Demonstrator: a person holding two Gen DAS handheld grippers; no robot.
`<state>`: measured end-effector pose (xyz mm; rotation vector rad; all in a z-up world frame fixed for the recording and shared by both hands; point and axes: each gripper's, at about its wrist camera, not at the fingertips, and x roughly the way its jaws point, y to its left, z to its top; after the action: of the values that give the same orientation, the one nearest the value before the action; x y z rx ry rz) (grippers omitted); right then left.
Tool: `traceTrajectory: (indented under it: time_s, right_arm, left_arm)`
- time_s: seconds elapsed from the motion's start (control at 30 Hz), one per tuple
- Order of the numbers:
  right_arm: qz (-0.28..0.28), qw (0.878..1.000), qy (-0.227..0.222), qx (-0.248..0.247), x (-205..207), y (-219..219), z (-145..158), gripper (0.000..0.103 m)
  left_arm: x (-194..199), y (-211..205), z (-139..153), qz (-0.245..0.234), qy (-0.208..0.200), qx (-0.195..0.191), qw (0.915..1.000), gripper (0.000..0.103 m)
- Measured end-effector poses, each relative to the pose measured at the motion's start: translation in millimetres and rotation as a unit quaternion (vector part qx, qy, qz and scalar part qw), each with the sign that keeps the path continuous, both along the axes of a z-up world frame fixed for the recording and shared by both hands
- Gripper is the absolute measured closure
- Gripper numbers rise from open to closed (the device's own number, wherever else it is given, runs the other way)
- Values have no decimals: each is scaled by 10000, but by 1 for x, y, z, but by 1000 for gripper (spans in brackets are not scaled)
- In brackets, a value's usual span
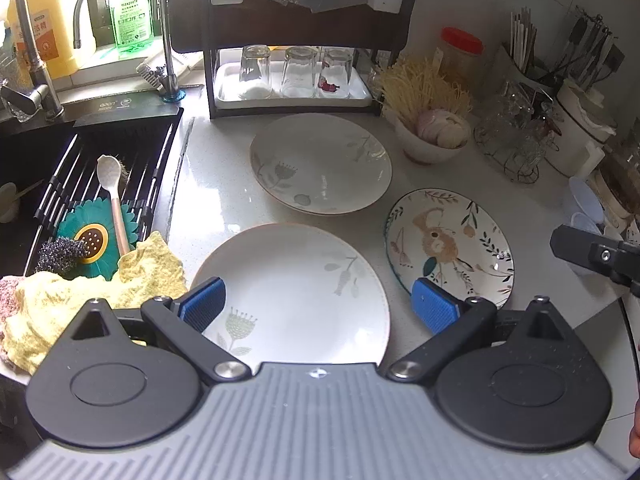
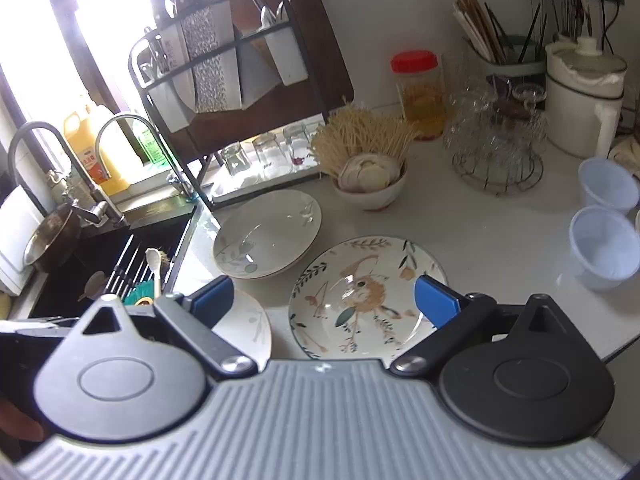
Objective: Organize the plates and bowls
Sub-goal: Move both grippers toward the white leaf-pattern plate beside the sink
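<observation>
On the white desk (image 1: 224,200), three plates lie apart: white leaf-print plate (image 1: 296,292) at 6 o'clock under the left gripper (image 1: 318,306), wide open, empty; rabbit-print round plate (image 2: 366,294) under the right gripper (image 2: 324,300), likewise. Likely pre-stacking.

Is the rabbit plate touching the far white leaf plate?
Apart. The left wrist view shows bare counter between the rabbit plate and the far leaf plate.
</observation>
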<state>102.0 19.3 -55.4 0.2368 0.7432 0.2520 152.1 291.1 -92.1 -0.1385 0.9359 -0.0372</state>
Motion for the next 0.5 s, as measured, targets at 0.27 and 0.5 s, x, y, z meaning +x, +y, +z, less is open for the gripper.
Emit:
traceTrajectory:
  time_s: [0.27, 0.5]
  right_arm:
    - [70, 9984, 541, 119, 15, 37, -30, 20]
    - [148, 9926, 1175, 268, 21, 58, -65, 31]
  left_arm:
    - [24, 50, -43, -506, 229, 107, 9984, 3]
    - [38, 84, -73, -540, 474, -103, 9974, 13]
